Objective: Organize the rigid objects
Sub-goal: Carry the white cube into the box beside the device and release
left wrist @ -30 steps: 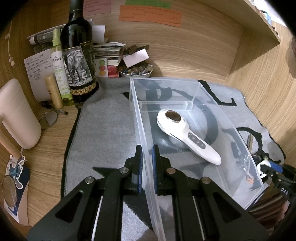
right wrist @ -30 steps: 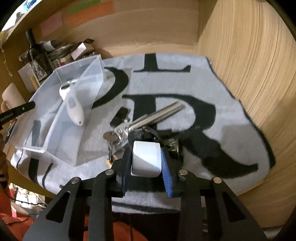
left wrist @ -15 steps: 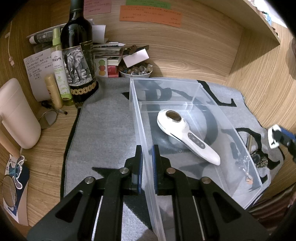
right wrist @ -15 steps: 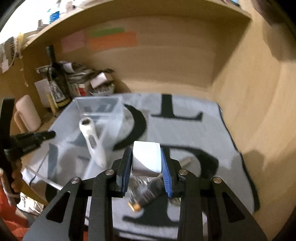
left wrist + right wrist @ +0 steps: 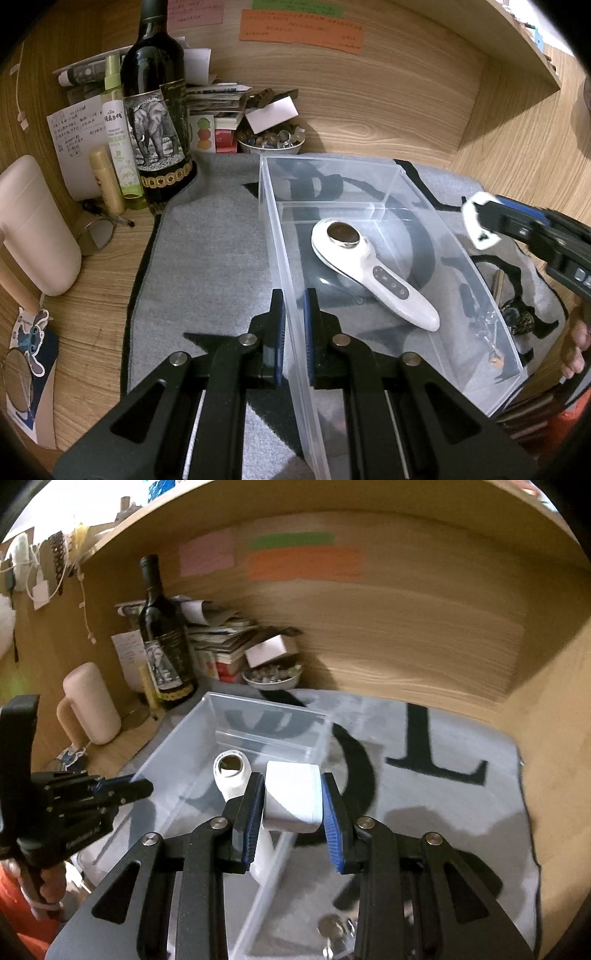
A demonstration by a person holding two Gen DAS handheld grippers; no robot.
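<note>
Along the near left wall of the clear rectangular plastic bin [image 5: 388, 236], as the left wrist view shows it, the left claw [image 5: 294, 332] stands clamped, one blue pad on each face of the wall. It has kept this hold unchanged over the last second, and the bin has not shifted on the grey felt mat with black lettering [image 5: 207, 258]. A white handheld device with a dark oval head [image 5: 369, 271] lies diagonally on the bin floor. What is new lies at the right edge: the right claw [image 5: 480, 221], absent a second ago, has risen to bin-rim height with a small white block in its grip. A bunch of metal keys [image 5: 513, 314] remains on the mat beyond the bin's far wall. A dark wine bottle with an elephant label [image 5: 157, 110] stands at the back of the worktop.

Over the near right wall of the bin [image 5: 236, 738], in the right wrist view, the right claw [image 5: 292, 805] is closed on a white rounded rectangular block [image 5: 291, 794]. A second ago this claw sat low over the keys; it has since lifted and swung leftward toward the opening. The handheld device [image 5: 232, 775] lies just ahead. The left claw [image 5: 129, 788] shows at the left, on the far wall.

Judged from this, the block is in transit; lowering and release remain.
</note>
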